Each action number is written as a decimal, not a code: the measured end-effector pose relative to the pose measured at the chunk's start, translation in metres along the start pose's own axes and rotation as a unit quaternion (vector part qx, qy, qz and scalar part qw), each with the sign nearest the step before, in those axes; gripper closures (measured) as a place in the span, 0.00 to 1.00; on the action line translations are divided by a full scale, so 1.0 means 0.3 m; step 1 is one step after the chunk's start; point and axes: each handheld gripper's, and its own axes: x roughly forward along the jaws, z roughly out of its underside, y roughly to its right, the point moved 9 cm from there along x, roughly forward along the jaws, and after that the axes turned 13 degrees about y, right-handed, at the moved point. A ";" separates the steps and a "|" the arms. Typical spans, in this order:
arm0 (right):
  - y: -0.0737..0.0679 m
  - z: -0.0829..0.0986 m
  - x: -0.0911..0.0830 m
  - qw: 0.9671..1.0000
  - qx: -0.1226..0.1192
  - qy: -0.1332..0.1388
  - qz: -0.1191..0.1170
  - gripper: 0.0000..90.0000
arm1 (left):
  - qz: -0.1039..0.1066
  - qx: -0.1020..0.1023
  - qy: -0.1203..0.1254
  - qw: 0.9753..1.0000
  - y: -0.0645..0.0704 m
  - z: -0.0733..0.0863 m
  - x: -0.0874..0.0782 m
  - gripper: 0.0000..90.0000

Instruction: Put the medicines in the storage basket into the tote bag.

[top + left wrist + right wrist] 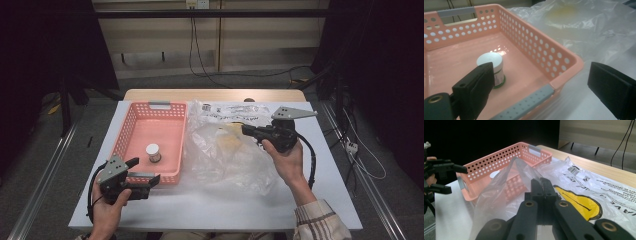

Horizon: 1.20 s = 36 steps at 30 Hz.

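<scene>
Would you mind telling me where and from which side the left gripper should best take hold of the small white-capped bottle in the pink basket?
Probably from above, across its round white cap. The bottle stands upright on the floor of the pink basket, apart from the walls, which would likely block a sideways approach. The left gripper is open beside the near rim.

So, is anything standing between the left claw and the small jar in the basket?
Only the basket's near rim: the open left claw straddles its near right corner. The jar stands alone inside, free from above.

Pink hole-dotted basket (142, 125) with grey handles; clear plastic bag (225, 150) printed yellow and black; jar (153, 152) apparently white-lidded.
</scene>
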 end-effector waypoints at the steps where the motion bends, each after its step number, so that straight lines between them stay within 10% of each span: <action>1: -0.002 0.002 0.001 1.000 0.001 -0.001 -0.001 1.00 | -0.002 0.001 -0.007 1.000 -0.006 -0.002 0.005 0.08; 20: -0.016 0.014 -0.006 1.000 -0.001 -0.006 -0.004 1.00 | 0.000 0.002 -0.086 0.996 -0.121 -0.029 0.110 0.10; 36: -0.012 0.025 0.001 1.000 0.001 -0.012 -0.004 1.00 | -0.024 -0.005 -0.170 0.985 -0.237 -0.003 0.204 0.17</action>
